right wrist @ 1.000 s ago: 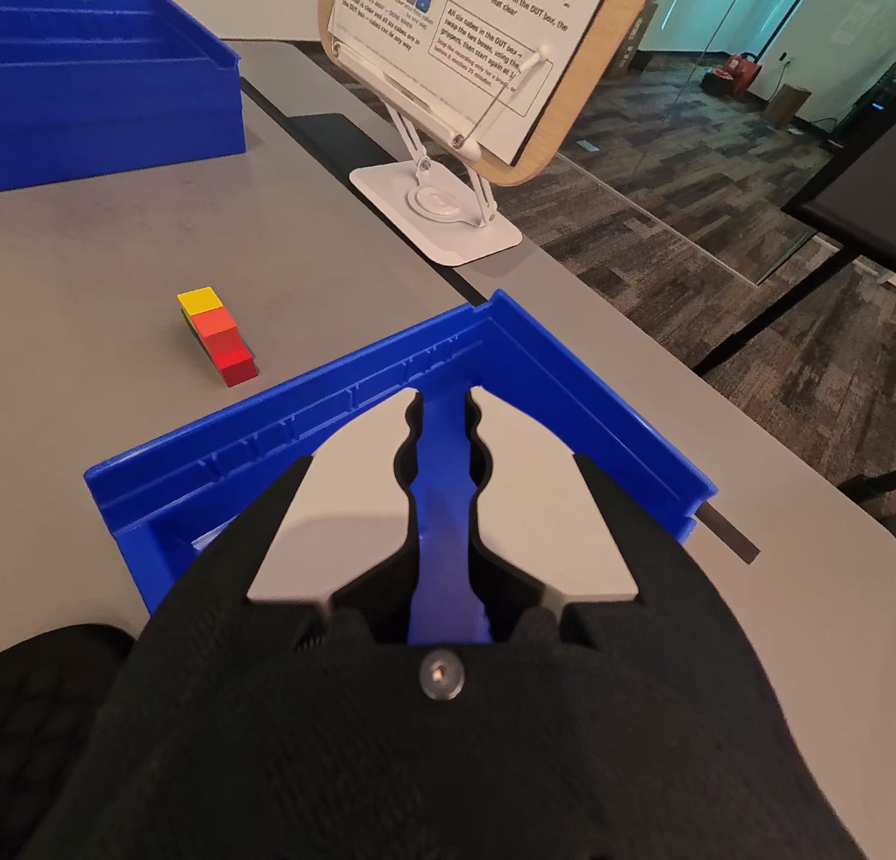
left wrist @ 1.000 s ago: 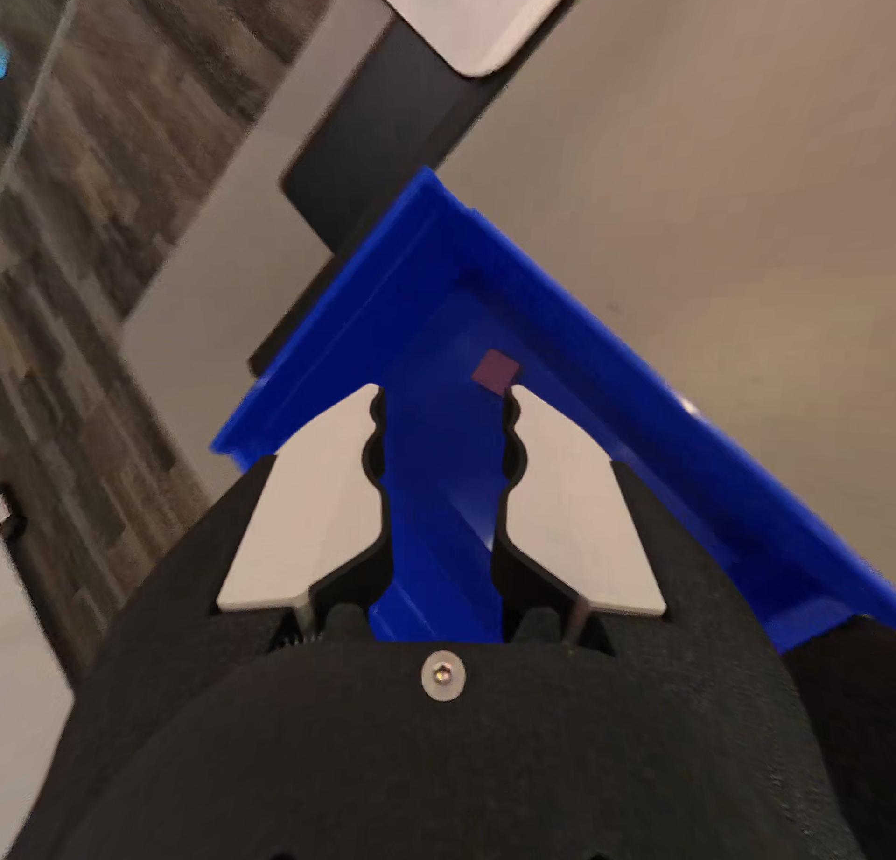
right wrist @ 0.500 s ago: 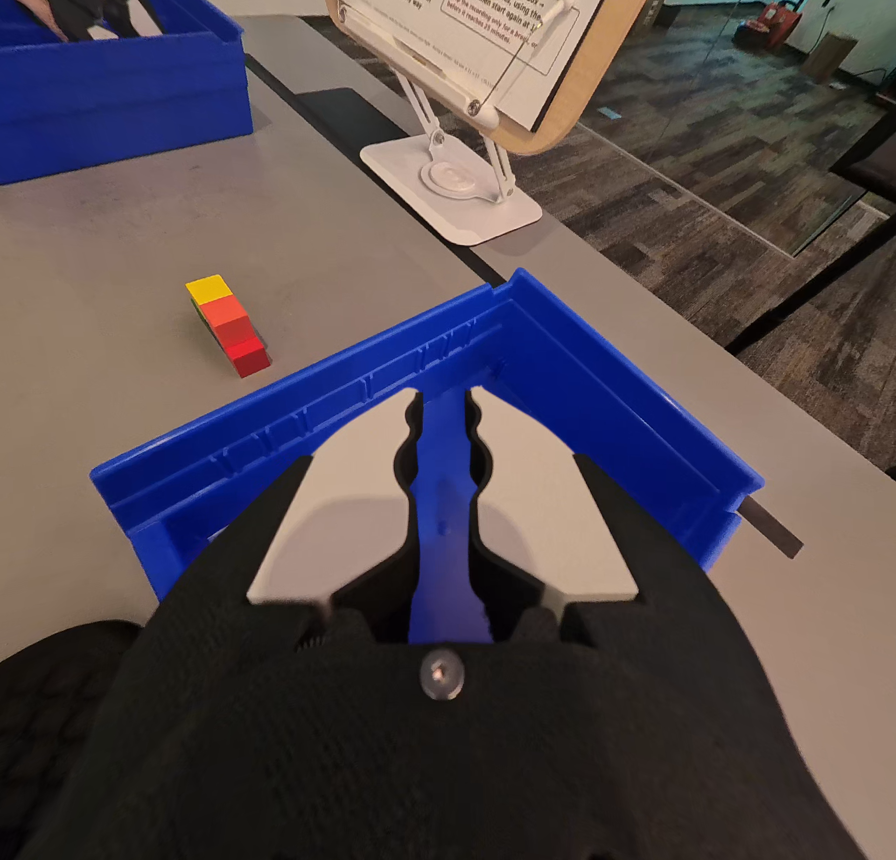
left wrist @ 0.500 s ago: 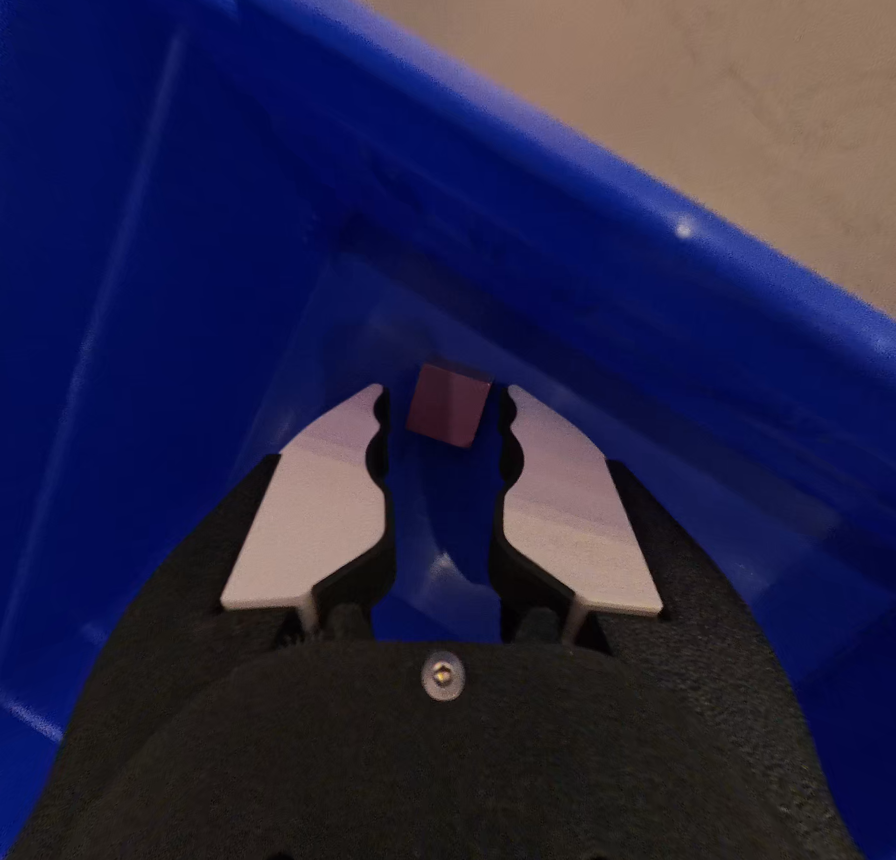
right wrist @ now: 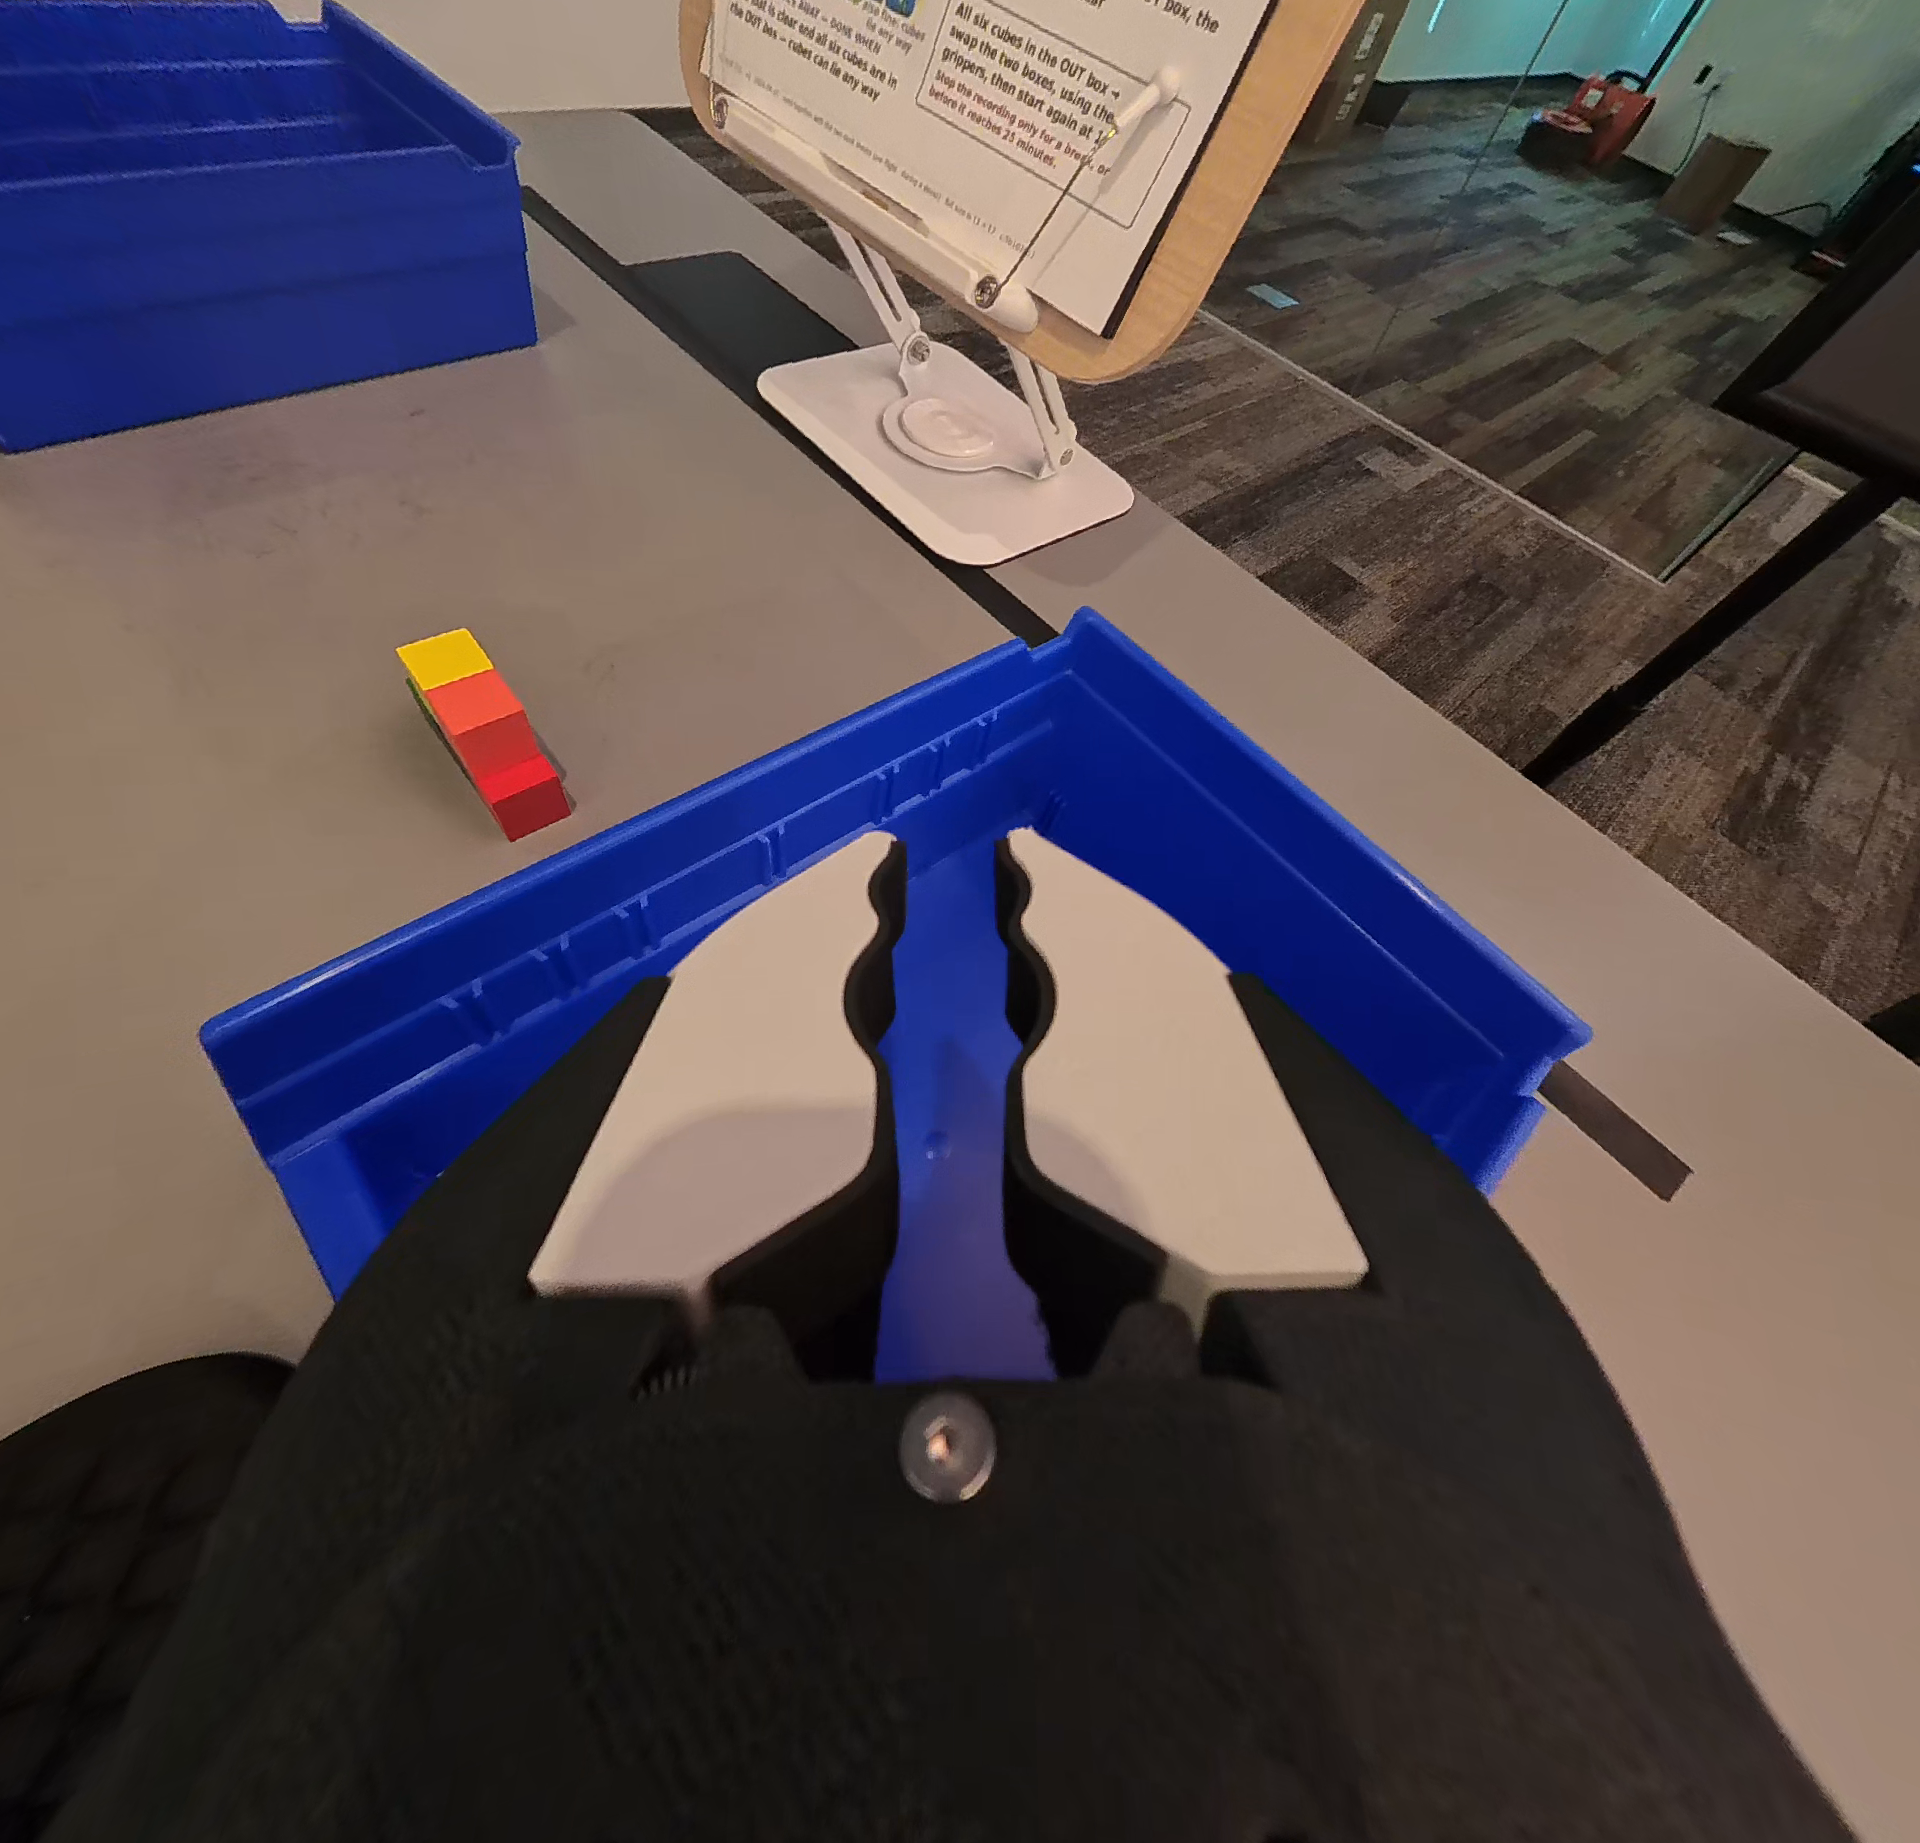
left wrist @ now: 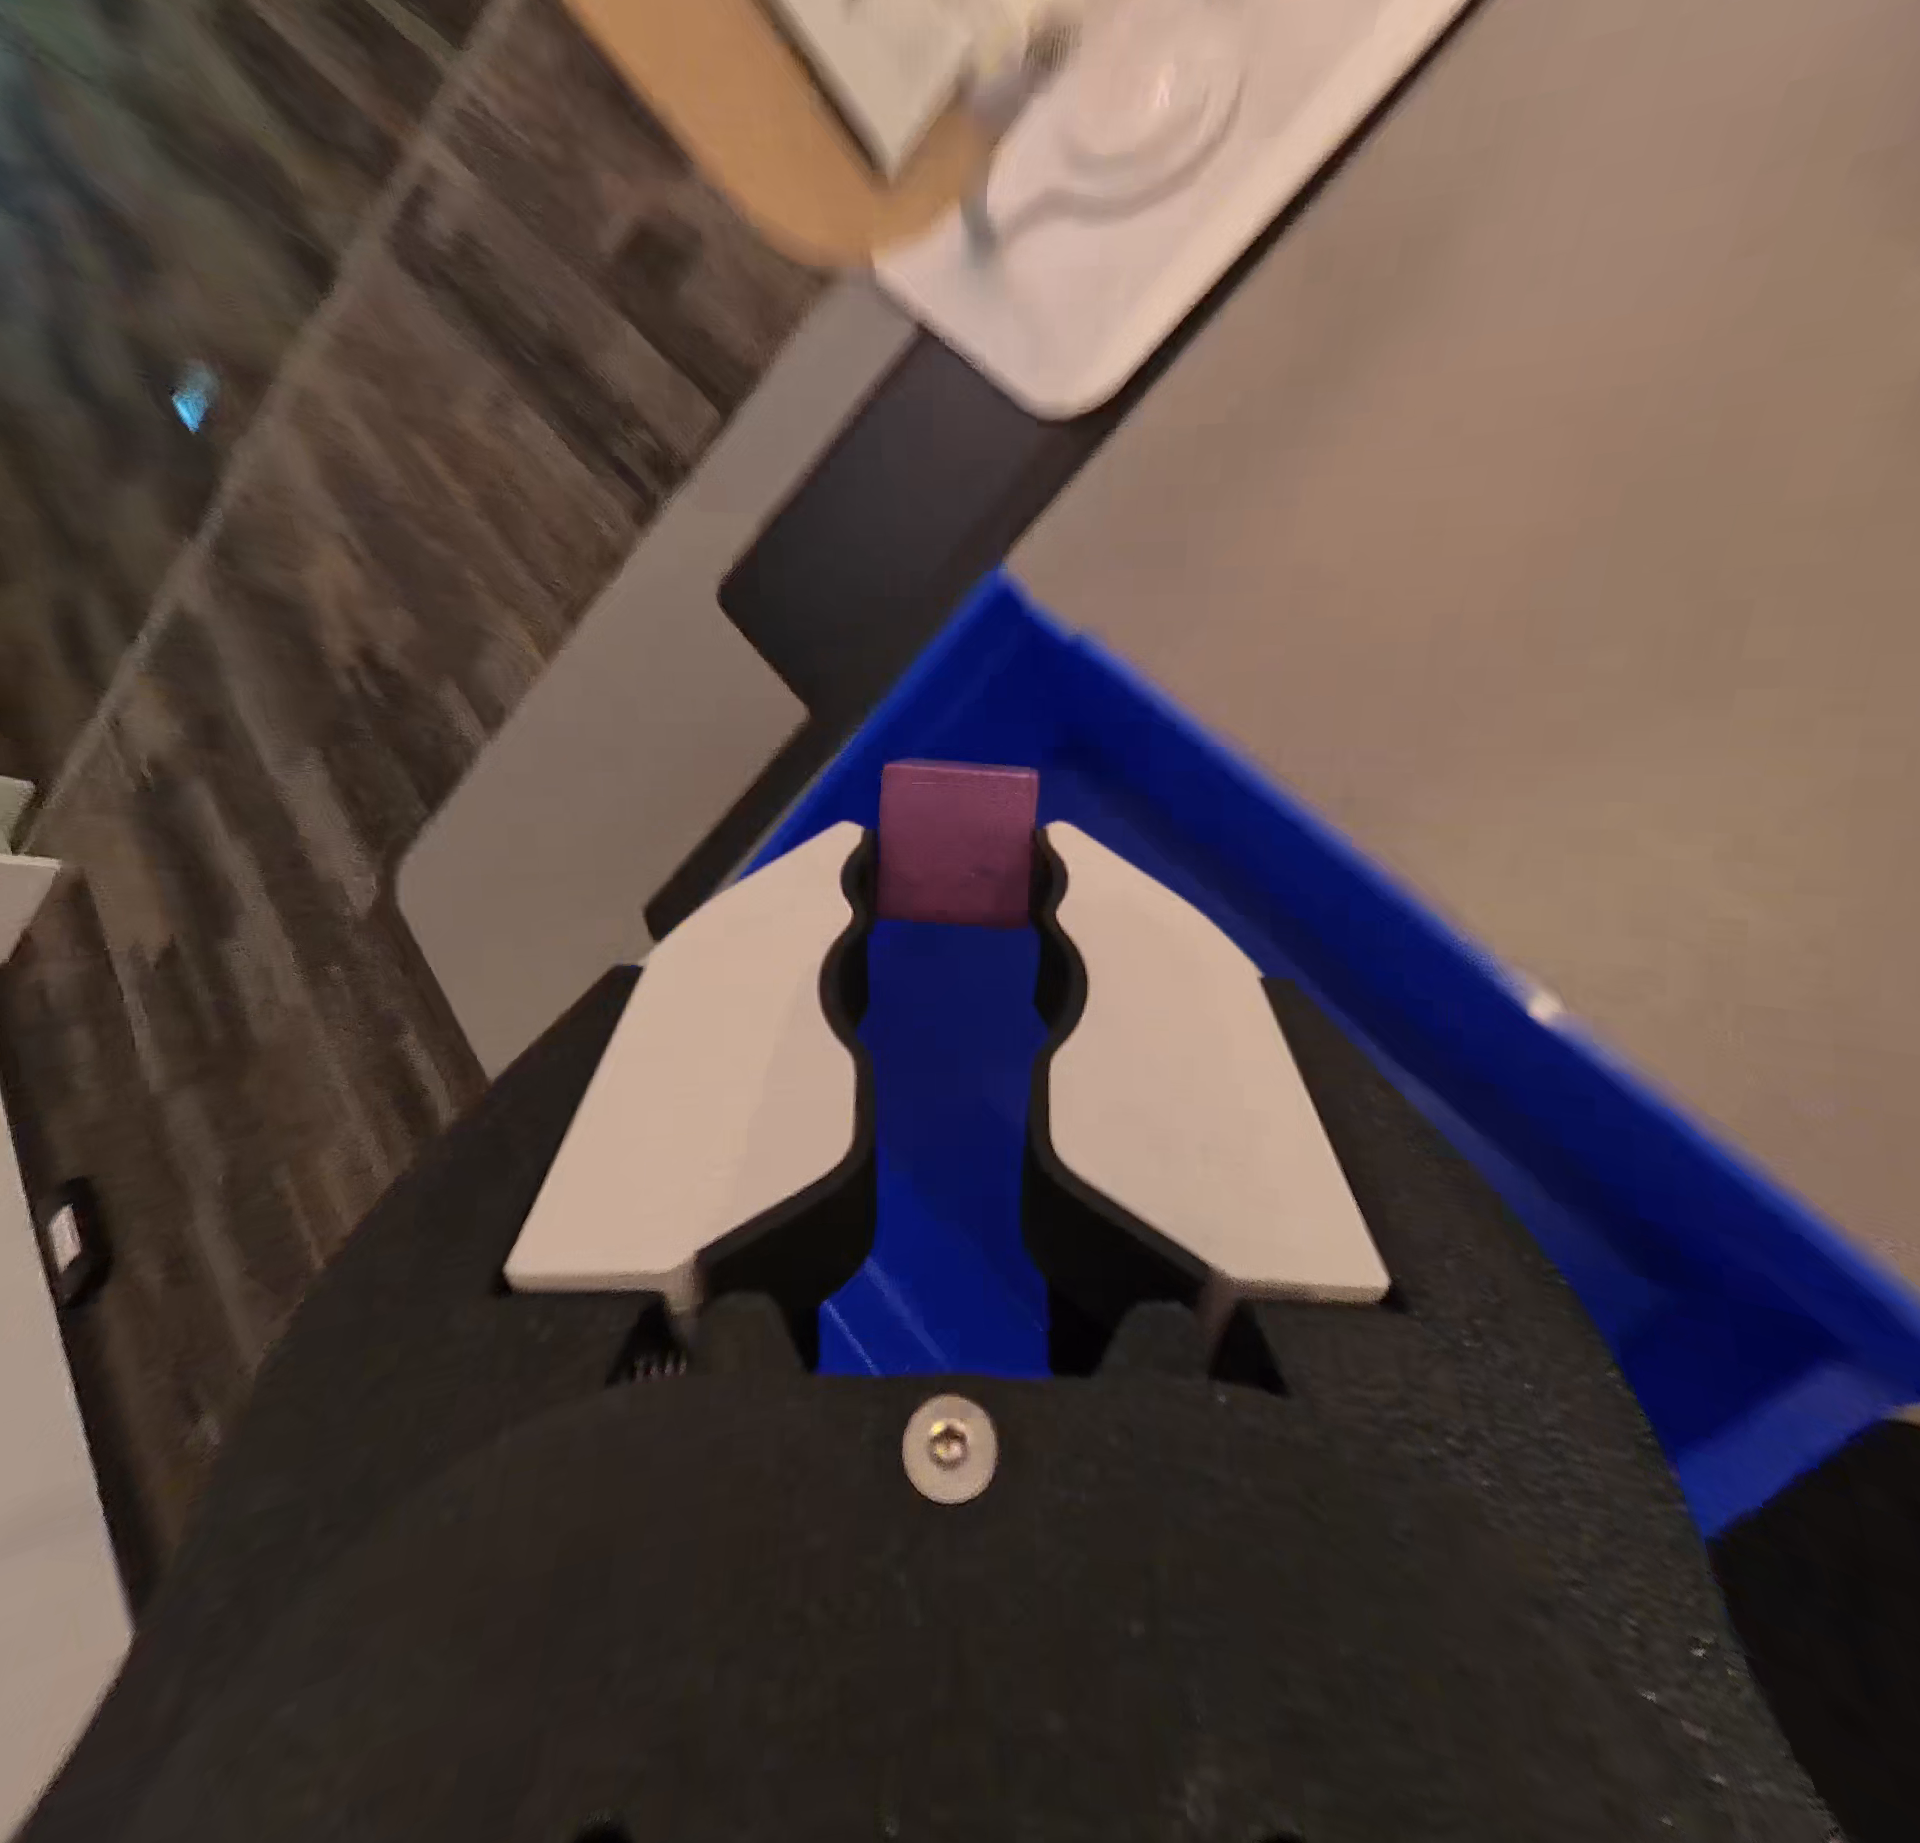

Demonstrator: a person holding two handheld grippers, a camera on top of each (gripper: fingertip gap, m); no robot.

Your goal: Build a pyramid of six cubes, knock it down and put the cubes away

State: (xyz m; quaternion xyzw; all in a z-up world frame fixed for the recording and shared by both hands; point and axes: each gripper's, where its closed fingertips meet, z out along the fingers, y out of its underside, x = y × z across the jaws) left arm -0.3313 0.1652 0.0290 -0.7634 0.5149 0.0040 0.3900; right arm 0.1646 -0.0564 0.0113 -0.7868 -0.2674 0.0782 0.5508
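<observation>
Left tongs [left wrist: 956, 837] around purple cube [left wrist: 958, 843]

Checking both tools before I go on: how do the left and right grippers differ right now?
The left gripper is shut on a purple cube at its fingertips; the right gripper holds nothing, its jaws slightly apart. The left gripper is lifted above its blue bin with a blurred view; the right gripper hangs over another blue bin in a sharp view. Both share black bodies and pale finger plates.

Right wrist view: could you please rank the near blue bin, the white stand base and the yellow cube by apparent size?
1. Near blue bin, though it sits nearest the camera.
2. White stand base.
3. Yellow cube, plainly smallest.
</observation>
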